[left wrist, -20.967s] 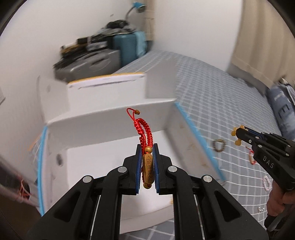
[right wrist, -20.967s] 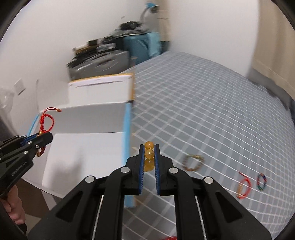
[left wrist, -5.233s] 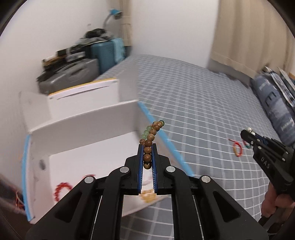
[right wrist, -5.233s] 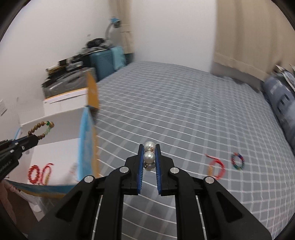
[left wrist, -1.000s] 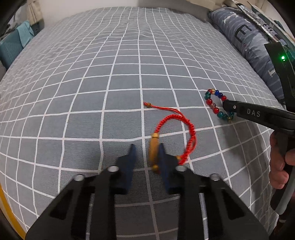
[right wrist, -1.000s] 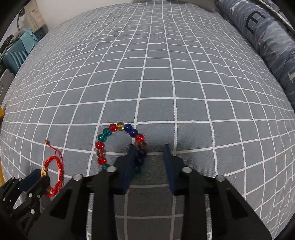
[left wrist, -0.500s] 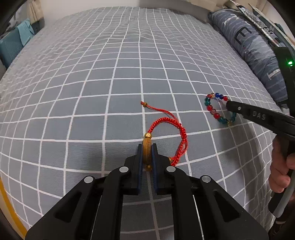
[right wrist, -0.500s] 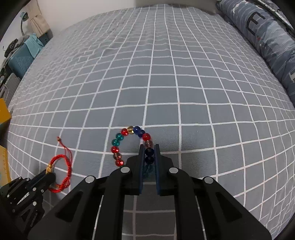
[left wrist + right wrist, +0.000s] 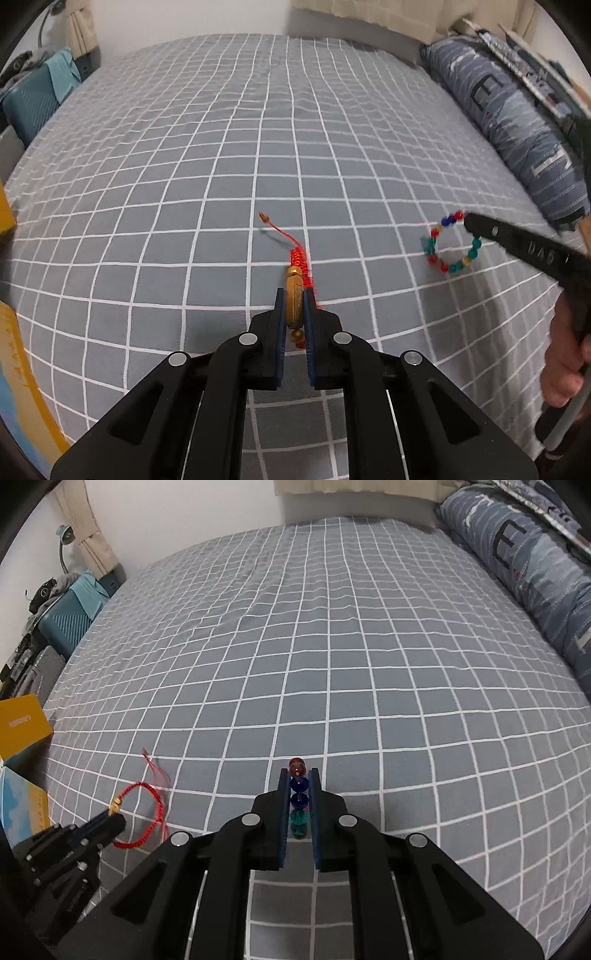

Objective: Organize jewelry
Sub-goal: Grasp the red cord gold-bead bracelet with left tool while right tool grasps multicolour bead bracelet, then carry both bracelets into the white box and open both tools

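Observation:
My left gripper (image 9: 294, 295) is shut on the gold bar of a red cord bracelet (image 9: 297, 258) and holds it just above the grey checked bed cover (image 9: 258, 147); its cord tail trails forward. The same bracelet hangs as a loop from that gripper in the right wrist view (image 9: 147, 812). My right gripper (image 9: 299, 775) is shut on a multicoloured glass bead bracelet (image 9: 298, 794). In the left wrist view that bracelet (image 9: 448, 243) hangs as a ring from the right gripper's tip, lifted off the cover.
A blue patterned pillow (image 9: 535, 554) lies along the bed's right side. The yellow and blue flaps of a cardboard box (image 9: 22, 723) show at the left edge. A teal suitcase (image 9: 70, 616) and clutter stand beyond the bed's far left.
Both grippers have lifted and tilted up with their bracelets. The red cord has been pulled from a flat loop into a hanging strand, and the bead ring has come off the cover.

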### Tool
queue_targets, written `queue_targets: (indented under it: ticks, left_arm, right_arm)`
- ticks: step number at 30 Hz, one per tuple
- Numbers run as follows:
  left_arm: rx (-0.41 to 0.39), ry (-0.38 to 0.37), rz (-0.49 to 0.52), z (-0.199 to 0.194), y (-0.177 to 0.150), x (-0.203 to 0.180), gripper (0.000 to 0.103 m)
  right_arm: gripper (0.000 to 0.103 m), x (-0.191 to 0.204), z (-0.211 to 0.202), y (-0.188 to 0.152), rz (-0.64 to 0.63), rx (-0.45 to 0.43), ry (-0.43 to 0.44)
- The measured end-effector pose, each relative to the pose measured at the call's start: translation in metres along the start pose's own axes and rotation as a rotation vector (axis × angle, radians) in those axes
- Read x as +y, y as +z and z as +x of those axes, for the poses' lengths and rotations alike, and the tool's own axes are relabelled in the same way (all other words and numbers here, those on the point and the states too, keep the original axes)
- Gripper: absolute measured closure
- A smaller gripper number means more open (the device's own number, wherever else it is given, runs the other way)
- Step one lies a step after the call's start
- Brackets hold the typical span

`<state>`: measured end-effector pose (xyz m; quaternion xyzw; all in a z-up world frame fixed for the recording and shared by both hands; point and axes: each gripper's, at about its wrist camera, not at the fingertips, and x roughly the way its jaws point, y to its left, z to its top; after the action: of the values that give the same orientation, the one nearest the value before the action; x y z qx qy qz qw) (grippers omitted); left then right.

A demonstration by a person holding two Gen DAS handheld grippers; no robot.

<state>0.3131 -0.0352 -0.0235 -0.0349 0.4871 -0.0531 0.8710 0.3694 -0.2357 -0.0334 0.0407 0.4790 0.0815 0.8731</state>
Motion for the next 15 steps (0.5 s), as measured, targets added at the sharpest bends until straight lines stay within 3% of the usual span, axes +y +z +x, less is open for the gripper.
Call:
queue_targets:
  ticks: [15]
  left_arm:
    - [-0.06,0.049,-0.027,-0.056,0.008,0.031,0.095]
  right_arm:
    - [0.094,0.033,-0.05,-0.01,-0.035,-0.059,0.006]
